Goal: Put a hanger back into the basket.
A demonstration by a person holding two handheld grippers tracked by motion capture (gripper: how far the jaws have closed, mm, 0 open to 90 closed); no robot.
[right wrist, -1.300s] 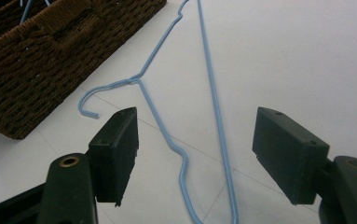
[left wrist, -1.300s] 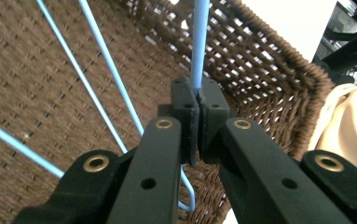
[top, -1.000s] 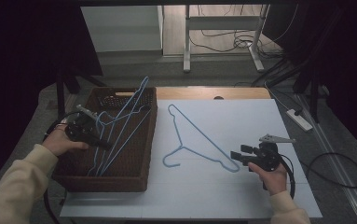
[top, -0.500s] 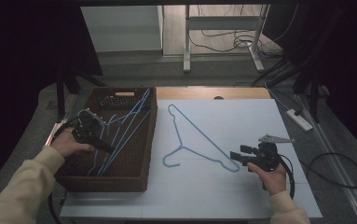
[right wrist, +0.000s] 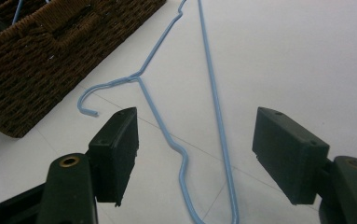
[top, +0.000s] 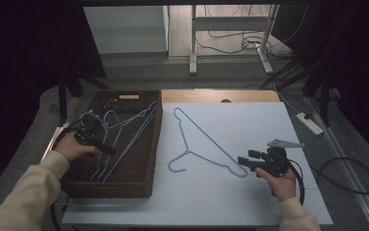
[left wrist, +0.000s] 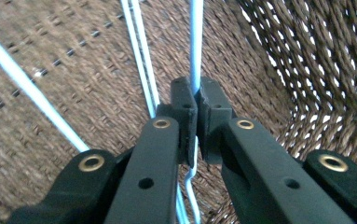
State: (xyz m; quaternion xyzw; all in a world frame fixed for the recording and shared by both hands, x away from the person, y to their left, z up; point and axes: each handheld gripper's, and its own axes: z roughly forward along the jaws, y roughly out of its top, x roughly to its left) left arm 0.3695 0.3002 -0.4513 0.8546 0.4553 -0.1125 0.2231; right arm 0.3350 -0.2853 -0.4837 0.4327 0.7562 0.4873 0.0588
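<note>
A brown woven basket [top: 136, 178] stands on the left of the white table and holds several light-blue wire hangers [top: 124, 132]. My left gripper [top: 109, 150] is down inside it, shut on the wire of one hanger [left wrist: 195, 42], with the pads [left wrist: 184, 100] pressed on the wire. Another blue hanger [top: 206, 144] lies flat on the table to the right of the basket. My right gripper [top: 242, 160] is open just off the hanger's near right corner [right wrist: 213, 116], fingers [right wrist: 115, 149] wide apart above it.
The basket wall [right wrist: 50, 51] stands close to the flat hanger's hook [right wrist: 88, 100]. A power strip [top: 309, 122] lies on the floor beyond the table's right edge. Bare white tabletop [top: 249, 120] spreads behind the flat hanger.
The left hand and gripper have dropped lower into the basket, and the raised hangers have come down with them. The right gripper has stayed in place, open.
</note>
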